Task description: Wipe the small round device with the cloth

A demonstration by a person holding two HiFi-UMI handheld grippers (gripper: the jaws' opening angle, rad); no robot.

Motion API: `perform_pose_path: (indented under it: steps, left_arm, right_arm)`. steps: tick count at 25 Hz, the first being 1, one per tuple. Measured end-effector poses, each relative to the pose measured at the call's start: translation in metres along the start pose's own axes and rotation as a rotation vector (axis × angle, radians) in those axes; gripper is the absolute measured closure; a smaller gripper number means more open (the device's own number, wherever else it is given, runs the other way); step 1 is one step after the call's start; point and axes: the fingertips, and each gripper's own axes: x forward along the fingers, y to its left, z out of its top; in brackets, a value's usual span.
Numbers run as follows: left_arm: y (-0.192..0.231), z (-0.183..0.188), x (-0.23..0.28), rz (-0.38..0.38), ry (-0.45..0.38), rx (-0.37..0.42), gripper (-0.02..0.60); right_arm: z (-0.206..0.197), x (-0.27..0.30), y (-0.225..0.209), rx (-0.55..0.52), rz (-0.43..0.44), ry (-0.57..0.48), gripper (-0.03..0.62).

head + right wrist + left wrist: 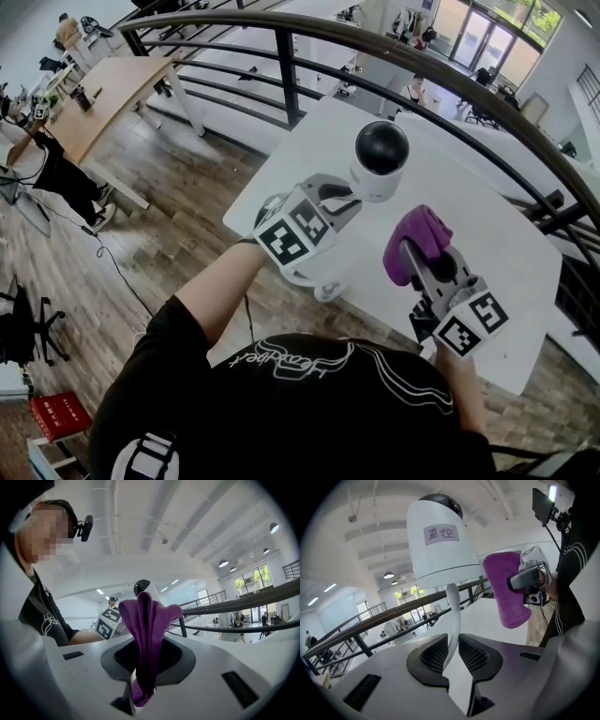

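- Head view: wood-plank floor (pixel 178 202), lower level, seen beyond the table edge.
- White rectangular table (pixel 487 220), set against the railing, in front of the person.
- Dark metal railing (pixel 291 70), curved bars, running behind and to the right of the table.
- Left gripper (pixel 345 204), grey body with a marker cube. In the left gripper view (pixel 452 656) its jaws are clamped on the thin white stem (pixel 453 616) under the device.
- Right gripper (pixel 419 261), grey body with a marker cube. In the right gripper view (pixel 143 667) its jaws are pressed together on the folded cloth.
- Small round white plastic device (pixel 380 161) with a black domed top, upright, held above the table's near left part (pixel 440 541).
- Purple terry cloth (pixel 417 239), bunched, standing up out of the right jaws (pixel 146 630), just right of the device (pixel 504 588); contact between the two is not clear.
- Pale paper label (pixel 441 533) with printed characters, stuck high on the device's body.
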Motion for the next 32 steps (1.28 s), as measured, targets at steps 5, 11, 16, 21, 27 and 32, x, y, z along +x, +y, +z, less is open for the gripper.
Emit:
perform_pose_path:
  steps: [5, 11, 16, 21, 27, 32]
  left_arm:
    - [0.002, -0.003, -0.002, 0.003, 0.006, 0.025, 0.511]
    - [0.0, -0.004, -0.001, -0.007, 0.005, 0.026, 0.511]
    - [0.0, -0.003, -0.001, -0.016, -0.004, 0.021, 0.511]
    - [-0.001, -0.002, 0.001, -0.025, 0.002, 0.015, 0.511]
    - [0.002, -0.004, -0.001, -0.024, 0.001, 0.009, 0.511]
    - [0.001, -0.004, 0.0, -0.024, 0.01, 0.007, 0.511]
  right_arm:
    - [0.018, 0.005, 0.007, -0.072, 0.009, -0.023, 0.533]
    - [0.055, 0.007, 0.016, -0.298, -0.003, -0.079, 0.533]
    - [0.082, 0.014, 0.027, -0.609, -0.035, -0.139, 0.533]
    - [0.088, 0.02, 0.035, -1.027, -0.138, -0.129, 0.533]
    - [0.082, 0.033, 0.053, -1.374, -0.193, -0.138, 0.533]
    - [0.073, 0.043, 0.057, -1.459, -0.181, -0.123, 0.533]
